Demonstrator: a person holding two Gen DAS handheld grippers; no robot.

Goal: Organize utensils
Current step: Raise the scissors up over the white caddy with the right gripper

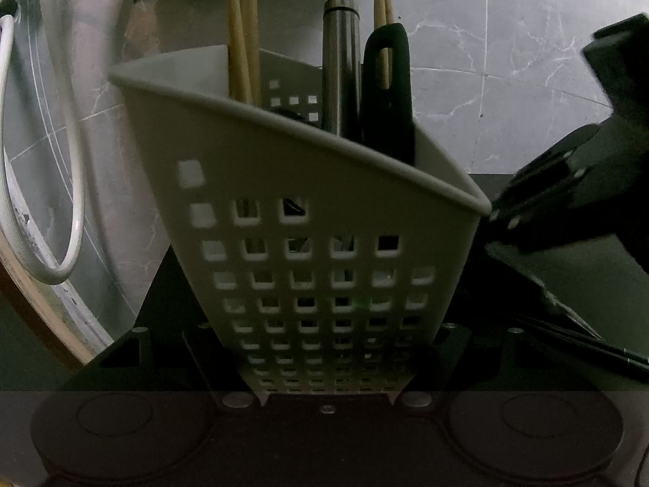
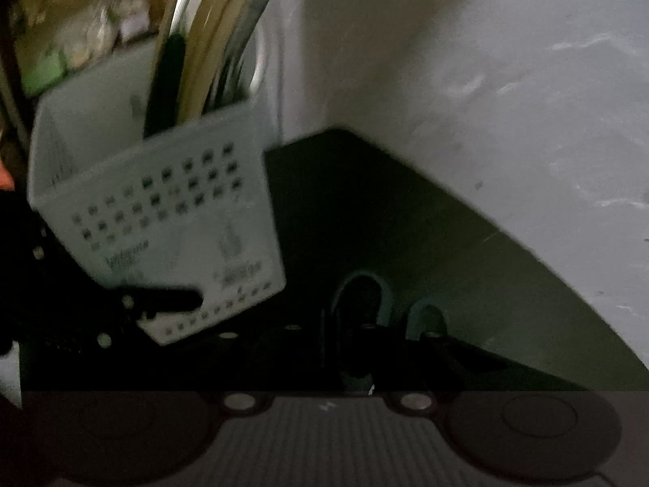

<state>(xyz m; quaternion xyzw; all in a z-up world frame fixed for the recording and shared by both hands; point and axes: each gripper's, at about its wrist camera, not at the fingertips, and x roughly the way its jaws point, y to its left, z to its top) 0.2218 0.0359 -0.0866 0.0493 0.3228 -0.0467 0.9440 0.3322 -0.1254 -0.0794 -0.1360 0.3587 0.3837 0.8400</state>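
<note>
A white perforated utensil holder [image 1: 308,211] fills the left wrist view, tilted, with my left gripper [image 1: 324,337] shut on its lower walls. In it stand wooden chopsticks [image 1: 241,40], a steel handle [image 1: 340,65] and a black handle with a slot [image 1: 387,81]. The right wrist view is blurred and shows the same holder [image 2: 162,203] at the left, with a left finger [image 2: 170,300] across its base. My right gripper [image 2: 353,349] is shut on dark scissors with teal-edged loops [image 2: 365,292], low over a dark mat [image 2: 405,211]. Seen from the left wrist, the right gripper [image 1: 503,219] sits just right of the holder's rim.
A white cable [image 1: 69,162] hangs at the left over grey marble [image 1: 486,81]. A dark flat tool [image 1: 535,284] and thin black sticks [image 1: 588,345] lie on the dark mat at the right. Blurred packets [image 2: 81,40] sit behind the holder.
</note>
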